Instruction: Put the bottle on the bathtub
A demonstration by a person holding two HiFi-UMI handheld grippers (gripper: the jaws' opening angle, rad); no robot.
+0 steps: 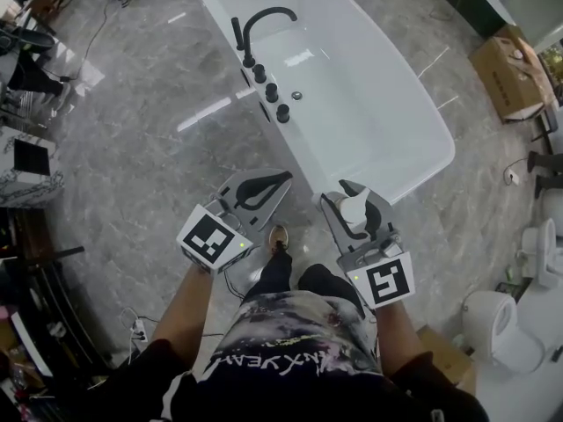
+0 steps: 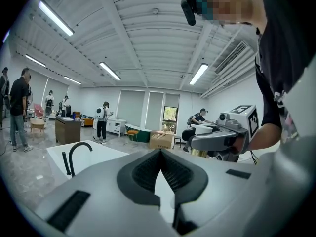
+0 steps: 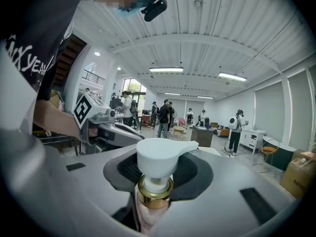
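Note:
The bottle point(image 3: 157, 168) has a white pump head, a gold collar and a pale body. My right gripper point(image 3: 157, 181) is shut on it just below the collar. In the head view the bottle point(image 1: 353, 210) and right gripper point(image 1: 355, 216) hang over the floor just short of the tub's near end. The white bathtub point(image 1: 387, 104) carries a black faucet point(image 1: 264, 20) and black knobs on its left rim. My left gripper point(image 1: 257, 190) hovers beside the tub's near left corner, its jaws together on nothing. From the left gripper point(image 2: 160, 154) I see the tub point(image 2: 101, 154) and faucet point(image 2: 74, 154) ahead.
A cardboard box point(image 1: 510, 73) sits right of the tub, and white toilets point(image 1: 506, 323) stand at the lower right. A power strip point(image 1: 141, 328) and cables lie on the grey floor at left. Several people point(image 3: 164, 117) stand far across the room.

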